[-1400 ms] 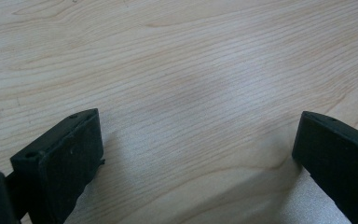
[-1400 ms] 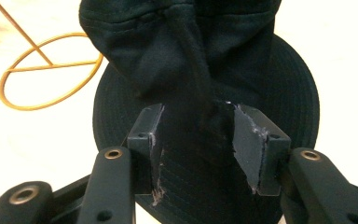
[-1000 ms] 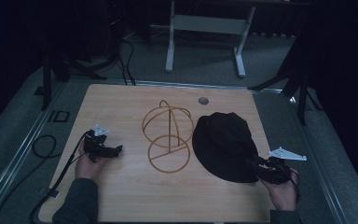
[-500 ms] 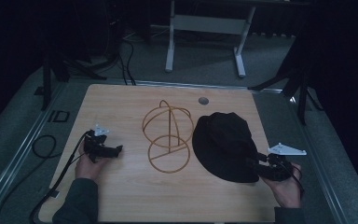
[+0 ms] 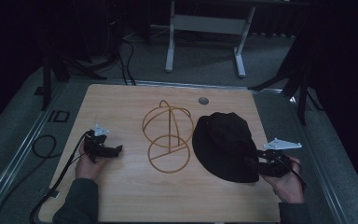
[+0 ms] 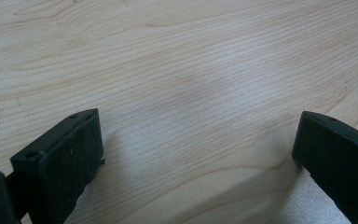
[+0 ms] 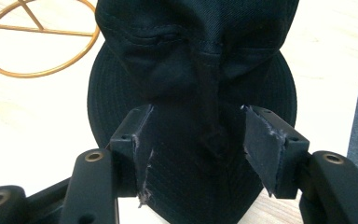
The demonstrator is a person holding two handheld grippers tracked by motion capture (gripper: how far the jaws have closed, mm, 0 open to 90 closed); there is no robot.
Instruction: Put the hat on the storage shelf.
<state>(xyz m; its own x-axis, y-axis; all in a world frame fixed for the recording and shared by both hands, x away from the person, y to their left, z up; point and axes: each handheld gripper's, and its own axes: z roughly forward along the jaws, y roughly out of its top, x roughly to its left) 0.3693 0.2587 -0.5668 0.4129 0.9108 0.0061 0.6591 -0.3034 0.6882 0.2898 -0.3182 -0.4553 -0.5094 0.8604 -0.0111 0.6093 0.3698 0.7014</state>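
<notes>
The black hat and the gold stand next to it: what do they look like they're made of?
The black hat looks like woven cotton-type cloth, matte: stitched seams, rows of stitching on the brim and soft creases show. The gold stand looks like thin metal rod with a brass-coloured finish, bent into hoops; painted or plated, I cannot tell. The table shows pale wood grain, possibly laminate.

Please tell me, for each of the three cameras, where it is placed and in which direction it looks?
High view: above the person's side, looking forward and down on the wooden table; shows both forearms, left gripper, right gripper.
Left gripper view: rides the left gripper, facing bare tabletop between open jaws.
Right gripper view: rides the right gripper, open jaws over the black hat.
Shared: hat and gold wire stand appear in high and right gripper views.
</notes>
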